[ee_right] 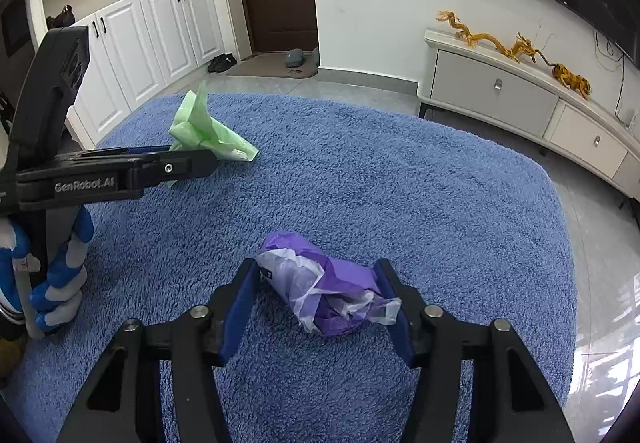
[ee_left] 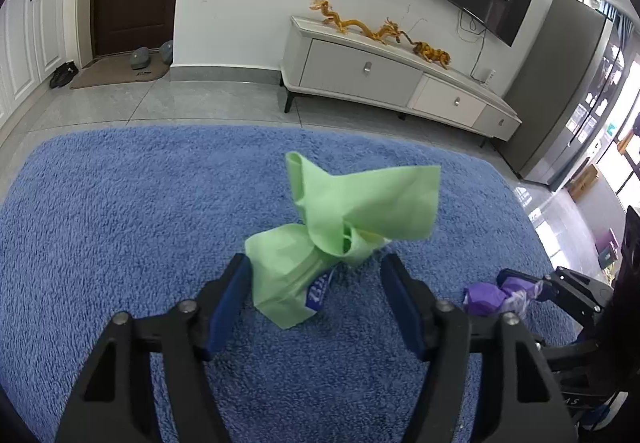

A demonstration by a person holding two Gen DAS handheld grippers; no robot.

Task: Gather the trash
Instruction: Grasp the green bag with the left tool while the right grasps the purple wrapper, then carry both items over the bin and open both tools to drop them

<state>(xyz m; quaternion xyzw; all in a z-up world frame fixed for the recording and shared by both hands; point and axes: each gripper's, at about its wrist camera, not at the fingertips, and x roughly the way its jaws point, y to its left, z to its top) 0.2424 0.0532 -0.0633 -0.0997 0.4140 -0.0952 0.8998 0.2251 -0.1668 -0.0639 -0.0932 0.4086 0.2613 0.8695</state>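
The left gripper (ee_left: 316, 299) is held with its jaws apart astride the green wrapper (ee_left: 340, 219). The left pad lies against the wrapper's lower fold or just beside it; the right pad stands clear, with blue carpet (ee_left: 120, 203) showing in the gap. Nothing is clamped there yet.

The right gripper (ee_right: 316, 303) straddles the purple wrapper (ee_right: 328, 283), which lies crosswise between the jaws. Both pads appear to meet its ends, though whether they press firmly or merely touch cannot be told with certainty; the soft film gives little sign.

Beyond the right tongs, to their left and further away, the left gripper's body and the green wrapper are seen side-on in the right wrist view, a gloved hand (ee_right: 60, 275) around the handle.

The step in hand is judged to be closing on both pieces at once. It would be done well if the left jaws were centred on the twisted waist of the green wrapper rather than its loose flap, and lowered enough to catch the body without snagging pile. The purple wrapper should be squeezed until the crinkled film stops yielding before any lift is tried, since a loose end could slip free.
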